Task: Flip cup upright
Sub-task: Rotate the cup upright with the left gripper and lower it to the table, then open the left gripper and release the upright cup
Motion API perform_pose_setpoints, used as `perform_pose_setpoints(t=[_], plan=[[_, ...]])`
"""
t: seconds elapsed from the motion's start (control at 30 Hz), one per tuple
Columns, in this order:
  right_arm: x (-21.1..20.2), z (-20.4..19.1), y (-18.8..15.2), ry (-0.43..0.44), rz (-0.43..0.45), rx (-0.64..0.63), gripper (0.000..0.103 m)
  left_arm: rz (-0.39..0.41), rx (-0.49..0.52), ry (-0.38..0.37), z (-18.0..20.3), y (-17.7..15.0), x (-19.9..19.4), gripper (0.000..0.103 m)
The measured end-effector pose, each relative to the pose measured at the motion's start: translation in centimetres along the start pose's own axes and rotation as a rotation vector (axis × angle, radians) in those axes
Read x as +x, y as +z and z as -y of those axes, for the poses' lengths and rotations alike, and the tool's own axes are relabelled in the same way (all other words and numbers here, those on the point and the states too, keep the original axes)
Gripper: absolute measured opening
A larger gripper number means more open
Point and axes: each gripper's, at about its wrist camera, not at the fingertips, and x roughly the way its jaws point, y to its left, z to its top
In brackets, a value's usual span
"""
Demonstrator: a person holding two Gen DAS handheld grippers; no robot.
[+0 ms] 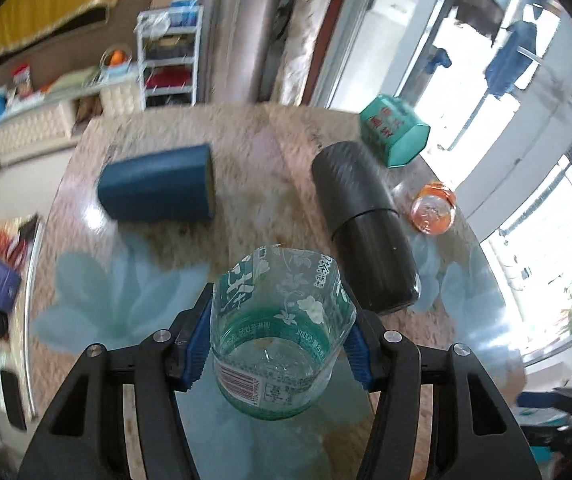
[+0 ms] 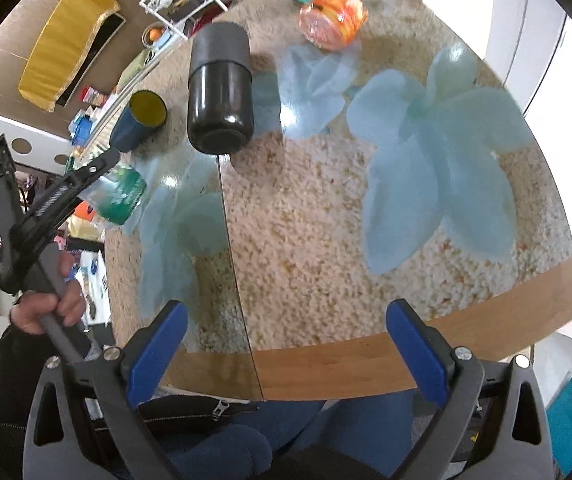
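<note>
Above the table (image 1: 246, 168), left claw (image 1: 278, 344) pinches the clear, empty cup (image 1: 282, 332) — right claw (image 2: 286, 352) spread.

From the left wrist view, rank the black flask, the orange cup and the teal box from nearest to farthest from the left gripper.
1. Black flask: lying just right of the left gripper, whose jaws clamp the clear cup.
2. Orange cup: on its side, farther right, beyond the flask.
3. Teal box: at the table's far right edge.
</note>
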Motion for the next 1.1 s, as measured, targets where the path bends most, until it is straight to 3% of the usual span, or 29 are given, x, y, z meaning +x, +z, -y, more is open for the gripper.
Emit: perform_pose_setpoints(t=[0.1, 0.47, 0.57, 0.7, 0.77, 1.1], plan=[[-0.2, 0.3, -0.9, -0.013, 0.027, 0.043, 0.100, 0.041, 0.052, -0.010, 0.7, -1.1, 1.2, 0.062], [-0.2, -0.4, -2.8, -0.072, 0.028, 0.093, 0.100, -0.002, 0.062, -0.061, 0.4, -4.0, 3.7, 0.067], [-0.1, -0.8, -2.8, -0.069, 0.034, 0.094, 0.100, -0.038, 0.063, -0.085, 0.2, -4.5, 4.0, 0.071], [0.4, -1.5, -2.7, -0.063, 0.031, 0.082, 0.100, -0.073, 0.040, -0.127, -0.4, -5.1, 4.3, 0.087], [0.6, -1.8, -2.7, -0.060, 0.025, 0.078, 0.100, -0.088, 0.033, -0.136, -0.7, -5.1, 4.4, 0.102], [1.2, -2.0, -2.2, -0.040, 0.033, 0.091, 0.103, -0.137, 0.033, -0.121, -1.5, -4.1, 2.9, 0.103]])
